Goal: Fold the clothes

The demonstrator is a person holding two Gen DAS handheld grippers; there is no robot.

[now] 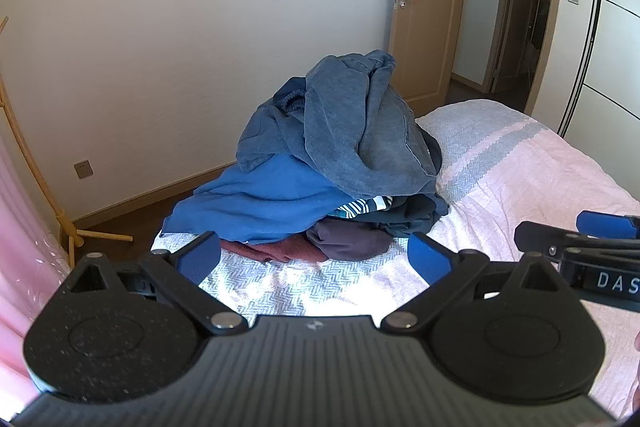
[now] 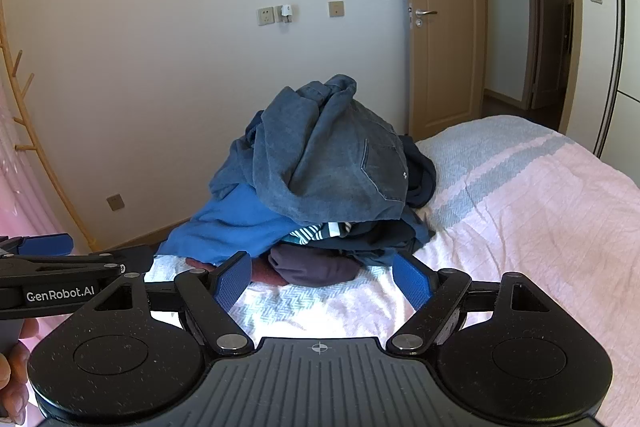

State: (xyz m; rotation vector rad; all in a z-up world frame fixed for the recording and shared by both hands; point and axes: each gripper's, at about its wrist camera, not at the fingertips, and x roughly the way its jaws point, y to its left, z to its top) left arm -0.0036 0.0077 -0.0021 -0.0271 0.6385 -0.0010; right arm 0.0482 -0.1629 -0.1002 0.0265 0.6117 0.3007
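**A:** What takes up the most room?

**B:** A bed covered in a pale pink and grey-blue striped woven bedspread [image 1: 520, 163]. It fills the right side and the foreground of both wrist views, with a cream wall behind it and a light wooden door [image 1: 432, 7] standing open to the right.

**A:** And the clothes to fold?

**B:** A tall, unfolded heap of mostly blue clothes [image 2: 320, 179] sits on the bed's far left part, near the edge. On top lies a crumpled pair of faded blue denim jeans [image 1: 360, 131], draped over a bright blue fleece sweater [image 1: 260, 199]. Lower down, a dark navy garment [image 2: 316, 269] and a maroon garment [image 1: 276, 251] lie at the base, touching the bedspread, and a bit of teal-and-white striped fabric [image 2: 308, 233] pokes out between the layers.

**A:** The tools?

**B:** The left gripper [image 1: 316, 259], black with blue pads, hovers over the bedspread just short of the heap, fingers spread wide and holding nothing. The right gripper [image 2: 322, 281] hovers beside it, level with it, fingers likewise wide apart and empty. Neither touches the clothes.

**A:** Anything smaller?

**B:** A bamboo coat stand [image 2: 24, 115] at the far left.
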